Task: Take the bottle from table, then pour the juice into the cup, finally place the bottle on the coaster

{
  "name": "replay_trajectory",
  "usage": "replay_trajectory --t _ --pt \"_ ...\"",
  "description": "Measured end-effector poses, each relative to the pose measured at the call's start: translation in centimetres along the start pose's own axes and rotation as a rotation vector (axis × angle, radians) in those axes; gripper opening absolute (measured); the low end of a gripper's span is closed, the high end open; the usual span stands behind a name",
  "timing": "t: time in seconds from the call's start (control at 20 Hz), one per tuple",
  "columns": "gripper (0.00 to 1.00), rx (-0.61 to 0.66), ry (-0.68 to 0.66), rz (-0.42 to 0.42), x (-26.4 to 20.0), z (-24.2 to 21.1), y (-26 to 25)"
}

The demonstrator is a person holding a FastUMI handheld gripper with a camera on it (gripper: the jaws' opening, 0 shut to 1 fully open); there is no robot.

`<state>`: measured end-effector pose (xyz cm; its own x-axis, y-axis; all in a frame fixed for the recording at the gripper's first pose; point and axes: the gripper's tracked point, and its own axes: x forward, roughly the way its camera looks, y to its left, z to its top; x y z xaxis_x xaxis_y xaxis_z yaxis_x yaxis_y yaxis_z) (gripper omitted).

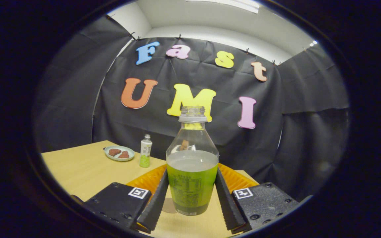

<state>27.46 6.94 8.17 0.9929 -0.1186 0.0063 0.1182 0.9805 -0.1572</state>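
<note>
I have the bottle squarely between my gripper fingers, and I use it as my landmark for everything else. It stands upright, cap off, with a clear shoulder and neck above a green label. Both fingers lie flat against its sides, one on each flank of the label, so the tongs are closed to the bottle's width and have hold of it. Its base appears to sit just above or on the wooden table; I cannot tell whether it has left the surface.

Beside the bottle's base, toward my left finger, a round brownish disc, likely the coaster, lies flat on the table, partly hidden by that finger. Behind the bottle, an orange ribbed tray or mat spreads out to either side of it. Seen through the clear shoulder of the bottle there is a small brown shape I cannot identify.

Farther back and to the left of the bottle stands a small bottle with a white cap and green bottom. Just left of that sits a pale plate holding two reddish-brown pieces.
</note>
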Motion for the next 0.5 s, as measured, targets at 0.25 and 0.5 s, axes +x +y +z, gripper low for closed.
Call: replay_trajectory --t 0.25,0.5 --pt "0.78 0.08 0.055 0.074 4.6 -3.6 1.2" --pt "0.79 0.096 0.097 0.113 8.3 -6.7 2.5"
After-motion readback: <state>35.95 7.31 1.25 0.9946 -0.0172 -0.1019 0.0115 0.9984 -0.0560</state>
